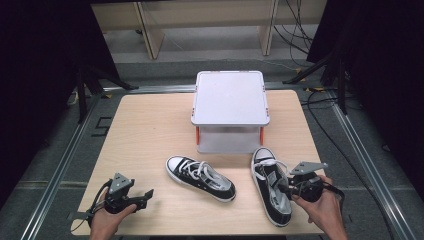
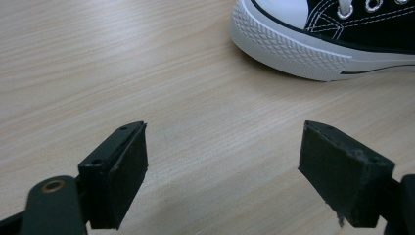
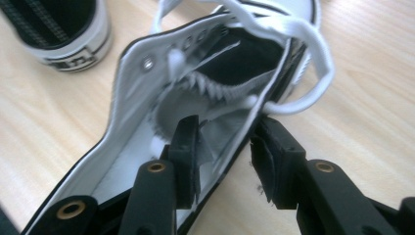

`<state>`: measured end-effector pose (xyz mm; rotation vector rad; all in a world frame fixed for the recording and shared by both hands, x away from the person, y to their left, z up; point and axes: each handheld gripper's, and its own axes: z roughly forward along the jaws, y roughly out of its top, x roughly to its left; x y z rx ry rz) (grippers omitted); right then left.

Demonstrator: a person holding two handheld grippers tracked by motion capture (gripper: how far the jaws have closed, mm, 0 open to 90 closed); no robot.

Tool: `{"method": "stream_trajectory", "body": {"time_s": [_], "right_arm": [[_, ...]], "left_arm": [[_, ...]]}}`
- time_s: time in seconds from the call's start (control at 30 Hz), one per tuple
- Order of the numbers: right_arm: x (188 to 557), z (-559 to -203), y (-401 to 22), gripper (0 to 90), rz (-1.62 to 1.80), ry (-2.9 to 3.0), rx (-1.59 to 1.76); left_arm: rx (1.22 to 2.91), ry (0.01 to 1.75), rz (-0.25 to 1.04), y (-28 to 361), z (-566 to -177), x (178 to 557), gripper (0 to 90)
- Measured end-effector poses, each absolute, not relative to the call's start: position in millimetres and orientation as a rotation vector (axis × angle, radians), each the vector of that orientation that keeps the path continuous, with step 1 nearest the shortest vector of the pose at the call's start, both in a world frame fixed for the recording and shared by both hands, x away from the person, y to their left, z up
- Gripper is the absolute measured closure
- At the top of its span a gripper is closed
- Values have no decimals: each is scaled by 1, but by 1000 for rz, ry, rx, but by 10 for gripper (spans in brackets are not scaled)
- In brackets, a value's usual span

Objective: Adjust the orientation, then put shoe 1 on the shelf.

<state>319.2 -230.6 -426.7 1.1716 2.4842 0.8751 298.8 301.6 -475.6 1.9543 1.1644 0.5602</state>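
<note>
Straddling the side wall of the right shoe (image 1: 271, 186), the right hand-held gripper (image 1: 289, 188) stood nearly closed on it, one jaw inside; a firm pinch and a lift seemed next. Black canvas, white laces, white sole; it lay just in front of the box (image 1: 229, 109). Left of the second shoe (image 1: 201, 176), the left hand-held gripper (image 1: 145, 196) hung open above the counter (image 1: 145, 130).

The setting is a lab or test bay for recording. A light wooden table (image 1: 150, 130) stands between black curtains (image 1: 40, 75) on a grey floor with metal rails (image 1: 55, 170). Loose cables (image 1: 320, 105) run across the floor beside dark stand legs (image 1: 85, 85). Pale wooden furniture (image 1: 150, 30) stands behind.
</note>
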Motion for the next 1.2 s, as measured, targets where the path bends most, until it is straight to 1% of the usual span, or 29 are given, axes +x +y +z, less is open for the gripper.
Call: {"method": "stream_trajectory", "body": {"time_s": [0.07, 0.17, 0.2, 0.23, 0.43, 0.53, 0.57, 0.6, 0.63, 0.7, 0.73, 0.77, 0.83, 0.87, 0.93, 0.97, 1.0, 1.03, 1.07, 1.13, 1.2], "right_arm": [[320, -424, -229, 634, 864, 2469, 1247], [328, -422, -231, 632, 847, 2493, 1251], [333, -423, -232, 632, 835, 2515, 1184], [334, -424, -230, 635, 852, 2508, 1226], [345, -427, -226, 706, 747, 2612, 1174], [349, -427, -225, 732, 738, 2626, 1143], [350, -426, -225, 741, 726, 2637, 1136], [350, -426, -226, 752, 719, 2628, 1136], [351, -426, -226, 762, 717, 2628, 1131], [352, -425, -226, 789, 706, 2627, 1160], [354, -425, -227, 802, 698, 2633, 1168], [356, -425, -227, 815, 695, 2628, 1166], [361, -424, -230, 838, 675, 2636, 1119], [361, -424, -229, 843, 682, 2628, 1176], [365, -424, -232, 845, 688, 2638, 1135], [363, -424, -230, 844, 693, 2638, 1186], [365, -424, -233, 843, 699, 2650, 1140], [366, -424, -234, 840, 699, 2657, 1133], [365, -424, -233, 839, 708, 2652, 1173], [368, -424, -235, 836, 713, 2666, 1138], [369, -424, -235, 834, 714, 2683, 1185]], "left_arm": [[1944, 1159, 557, 301, -476, 299, 178], [1943, 1171, 557, 302, -476, 299, 178], [1948, 1156, 561, 303, -476, 300, 178], [1949, 1156, 558, 303, -476, 300, 178], [1932, 1190, 555, 303, -475, 299, 178], [1964, 1180, 564, 305, -476, 300, 178], [1944, 1178, 556, 303, -476, 300, 178], [1972, 1156, 564, 304, -474, 300, 178], [1938, 1175, 553, 300, -474, 299, 178], [1935, 1186, 544, 299, -475, 298, 178], [1966, 1160, 554, 302, -475, 300, 178], [1946, 1188, 545, 301, -476, 300, 178], [1953, 1170, 547, 301, -476, 301, 178], [1950, 1168, 546, 301, -476, 301, 178], [1947, 1179, 538, 299, -475, 300, 178], [1950, 1184, 537, 298, -475, 301, 178], [1970, 1160, 547, 299, -475, 302, 178], [1950, 1188, 536, 297, -476, 302, 178], [1963, 1171, 539, 298, -476, 303, 178], [1948, 1197, 530, 296, -476, 302, 178], [1950, 1197, 532, 296, -476, 302, 178]]}}
